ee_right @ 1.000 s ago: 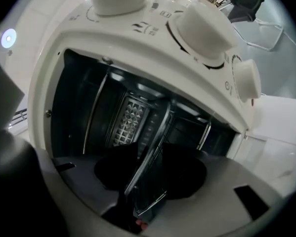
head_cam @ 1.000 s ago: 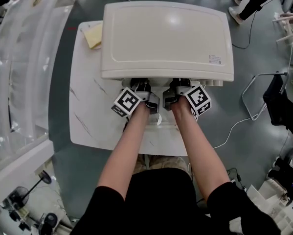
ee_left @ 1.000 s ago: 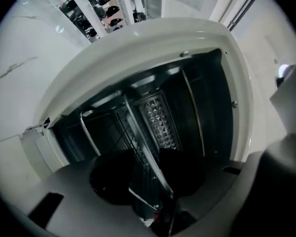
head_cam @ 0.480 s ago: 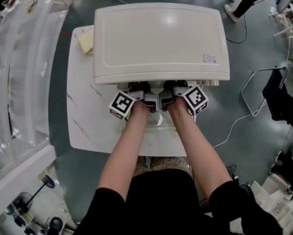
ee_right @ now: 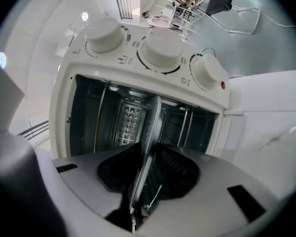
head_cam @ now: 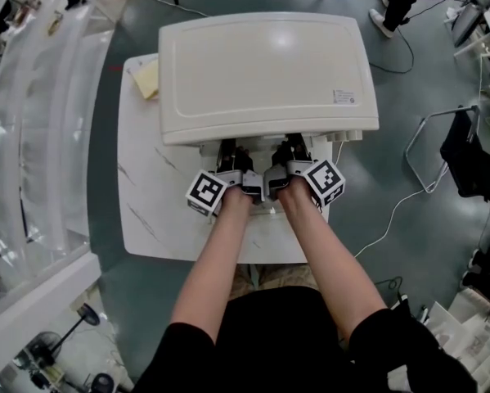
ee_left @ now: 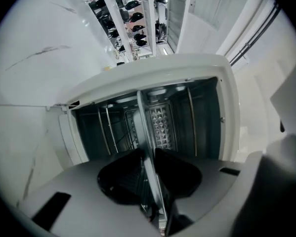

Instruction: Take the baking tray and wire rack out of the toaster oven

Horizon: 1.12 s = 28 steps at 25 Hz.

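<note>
The cream toaster oven [head_cam: 265,72] stands on a white table, its mouth facing me. Both gripper views are rolled, so the thin metal baking tray [ee_left: 144,127] [ee_right: 152,122] shows edge-on as an upright strip running into the dark cavity. Wires of the rack [ee_right: 156,192] [ee_left: 137,174] lie against one side of it. My left gripper [ee_left: 148,158] [head_cam: 227,155] and right gripper [ee_right: 148,158] [head_cam: 289,152] sit side by side at the oven mouth. Each has its black pads on either side of the tray's front edge, jaws still closing onto it.
Three round knobs [ee_right: 162,48] sit on the oven's control panel, beside the cavity. Side rails [ee_left: 107,130] line the cavity walls. A yellow cloth [head_cam: 149,79] lies on the table [head_cam: 146,211] behind the oven's left corner. A cable [head_cam: 392,211] trails over the floor at the right.
Both grippers have drawn back a little from the oven mouth toward me, staying side by side. My head view has shifted slightly.
</note>
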Each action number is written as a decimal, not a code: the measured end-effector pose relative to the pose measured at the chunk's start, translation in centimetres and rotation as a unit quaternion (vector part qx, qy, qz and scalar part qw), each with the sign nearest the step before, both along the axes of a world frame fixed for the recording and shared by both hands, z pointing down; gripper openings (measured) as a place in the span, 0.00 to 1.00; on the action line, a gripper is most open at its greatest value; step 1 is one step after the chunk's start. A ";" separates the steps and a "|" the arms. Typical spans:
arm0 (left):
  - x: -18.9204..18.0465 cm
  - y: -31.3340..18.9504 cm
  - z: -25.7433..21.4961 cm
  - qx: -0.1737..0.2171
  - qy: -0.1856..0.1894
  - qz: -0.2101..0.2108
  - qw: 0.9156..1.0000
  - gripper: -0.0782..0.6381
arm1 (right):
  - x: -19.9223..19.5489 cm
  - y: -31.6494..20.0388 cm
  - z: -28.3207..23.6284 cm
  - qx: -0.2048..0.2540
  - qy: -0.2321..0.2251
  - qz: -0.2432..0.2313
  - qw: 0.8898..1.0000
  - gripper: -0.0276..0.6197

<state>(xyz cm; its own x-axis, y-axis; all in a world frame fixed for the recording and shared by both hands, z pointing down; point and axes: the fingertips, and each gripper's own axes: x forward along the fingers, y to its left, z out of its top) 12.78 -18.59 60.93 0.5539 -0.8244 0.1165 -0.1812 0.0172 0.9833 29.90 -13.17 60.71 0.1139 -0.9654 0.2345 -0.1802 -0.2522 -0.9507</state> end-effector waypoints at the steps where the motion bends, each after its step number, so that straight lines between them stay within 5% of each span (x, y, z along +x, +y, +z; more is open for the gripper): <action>1: -0.3 0.6 0.2 -0.005 -0.007 0.001 1.000 0.25 | -0.2 0.5 0.1 -0.002 -0.002 0.002 1.000 0.21; 13: -2.7 7.5 1.5 -0.043 -0.008 0.013 0.999 0.23 | -2.3 7.4 1.0 -0.018 -0.028 0.028 0.999 0.17; 28: -5.3 15.4 1.2 -0.067 0.051 0.030 0.996 0.22 | -5.4 16.2 1.3 -0.030 -0.049 0.043 0.997 0.16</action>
<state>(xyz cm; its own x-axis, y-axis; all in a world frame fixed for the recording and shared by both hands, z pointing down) 7.50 -3.21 62.09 0.6155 -0.7709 0.1638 -0.0860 0.1408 0.9863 24.51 3.06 62.02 0.1687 -0.9374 0.3048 -0.0631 -0.3188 -0.9457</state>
